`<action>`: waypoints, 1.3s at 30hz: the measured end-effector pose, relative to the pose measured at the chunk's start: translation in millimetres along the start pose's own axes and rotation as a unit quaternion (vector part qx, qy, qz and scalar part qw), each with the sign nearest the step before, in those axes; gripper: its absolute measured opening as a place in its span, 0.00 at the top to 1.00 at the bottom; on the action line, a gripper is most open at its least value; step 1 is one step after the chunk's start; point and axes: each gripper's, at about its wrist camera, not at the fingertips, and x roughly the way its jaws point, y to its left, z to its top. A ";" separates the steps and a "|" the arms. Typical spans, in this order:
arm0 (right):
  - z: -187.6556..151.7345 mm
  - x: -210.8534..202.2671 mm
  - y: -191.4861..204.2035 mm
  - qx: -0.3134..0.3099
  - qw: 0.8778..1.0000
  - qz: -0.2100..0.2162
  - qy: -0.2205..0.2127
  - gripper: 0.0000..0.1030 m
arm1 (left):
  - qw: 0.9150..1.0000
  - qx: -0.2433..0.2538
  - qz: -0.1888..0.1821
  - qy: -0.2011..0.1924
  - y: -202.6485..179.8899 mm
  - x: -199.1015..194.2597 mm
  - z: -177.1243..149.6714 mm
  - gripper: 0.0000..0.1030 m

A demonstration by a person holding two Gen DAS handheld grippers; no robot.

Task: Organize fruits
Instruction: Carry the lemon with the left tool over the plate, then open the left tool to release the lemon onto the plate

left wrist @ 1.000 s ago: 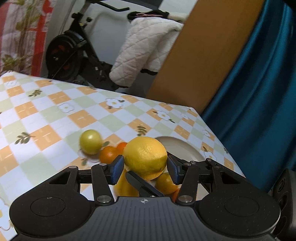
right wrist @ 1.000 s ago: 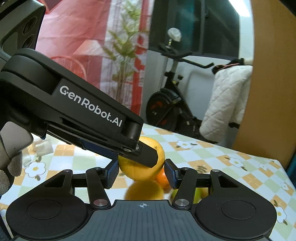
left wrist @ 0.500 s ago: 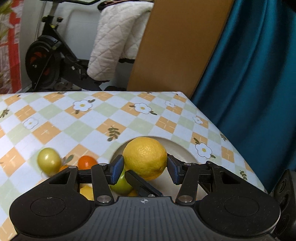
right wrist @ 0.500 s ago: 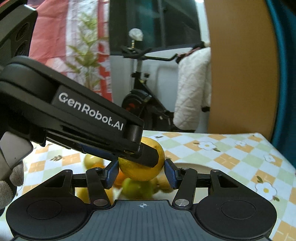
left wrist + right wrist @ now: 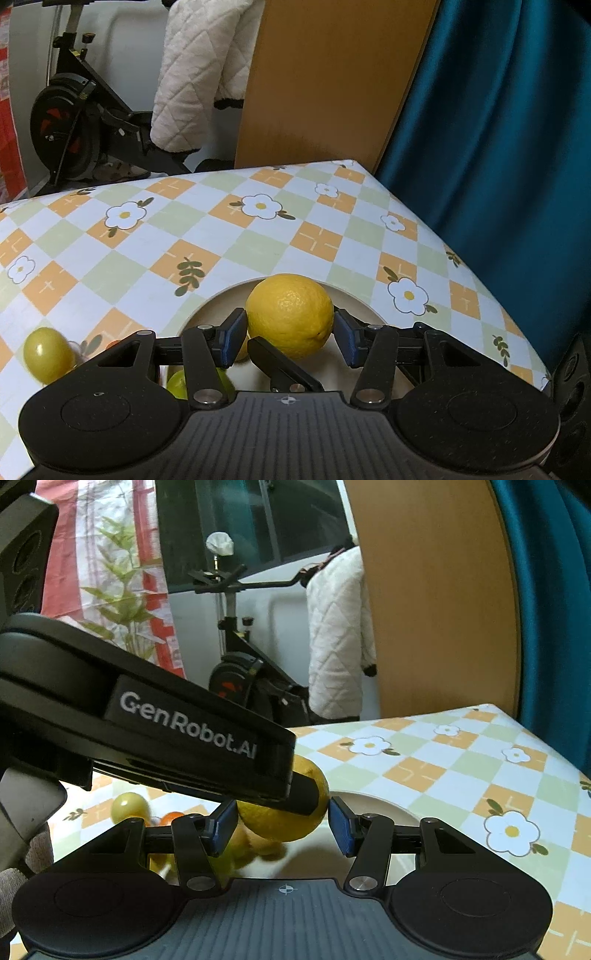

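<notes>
A large yellow lemon (image 5: pixel 290 314) hangs just above a cream plate (image 5: pixel 218 297) on the checked tablecloth. My left gripper (image 5: pixel 289 334) is shut on the lemon, its blue pads pressing both sides. My right gripper (image 5: pixel 282 825) is shut on the same lemon (image 5: pixel 280 825) from another side. In the left wrist view one black finger (image 5: pixel 282 367) of the right gripper reaches in under the lemon. In the right wrist view the left gripper's black body (image 5: pixel 184 731) crosses over the lemon and hides its top.
A green fruit (image 5: pixel 48 354) and a small orange one (image 5: pixel 171 818) lie on the cloth left of the plate; another green fruit (image 5: pixel 177 380) sits low behind my left finger. The table's corner and edge run on the right beside a teal curtain (image 5: pixel 498 147). A wooden panel (image 5: pixel 332 81) and an exercise bike (image 5: pixel 81 122) stand behind.
Both grippers have carried the lemon together across the table, from above the loose fruit to over the plate. Both have rolled somewhat. Their hold on the lemon is unchanged.
</notes>
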 end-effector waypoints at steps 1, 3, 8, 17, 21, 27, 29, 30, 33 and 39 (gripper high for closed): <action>-1.0 0.4 -1.4 0.003 1.000 0.001 0.002 0.52 | 1.000 0.002 0.001 0.003 -0.3 2.2 0.4 0.47; -0.6 5.2 -5.1 0.008 1.000 0.002 0.008 0.52 | 1.000 0.003 0.003 0.009 0.1 6.8 2.8 0.47; -3.3 13.8 -7.6 0.010 1.000 0.000 0.019 0.52 | 1.000 -0.002 0.006 0.019 2.1 17.1 4.5 0.47; -7.3 23.4 -11.0 0.020 0.999 0.002 0.031 0.52 | 0.999 0.004 0.020 0.030 1.0 29.1 4.0 0.47; -8.9 19.5 -11.1 0.023 0.999 0.005 0.024 0.51 | 0.999 -0.002 0.022 0.026 2.3 25.6 4.4 0.47; -13.4 5.0 -11.7 0.025 1.000 0.005 -0.005 0.50 | 1.000 -0.014 0.022 0.008 8.1 6.6 5.6 0.47; -15.0 0.2 -9.8 0.022 1.000 0.006 -0.013 0.49 | 1.000 -0.021 0.021 -0.002 12.0 -2.4 4.5 0.47; -15.8 -1.8 -9.5 0.022 1.000 0.007 -0.015 0.49 | 0.999 -0.024 0.022 -0.005 14.4 -6.5 3.5 0.47; -17.1 -7.6 -8.1 0.017 1.000 0.005 -0.022 0.49 | 0.999 -0.037 0.026 -0.014 23.8 -19.5 -1.3 0.47; -19.8 -15.8 4.1 -0.010 1.000 0.009 -0.027 0.49 | 0.997 -0.068 0.037 -0.030 51.0 -47.2 -12.5 0.47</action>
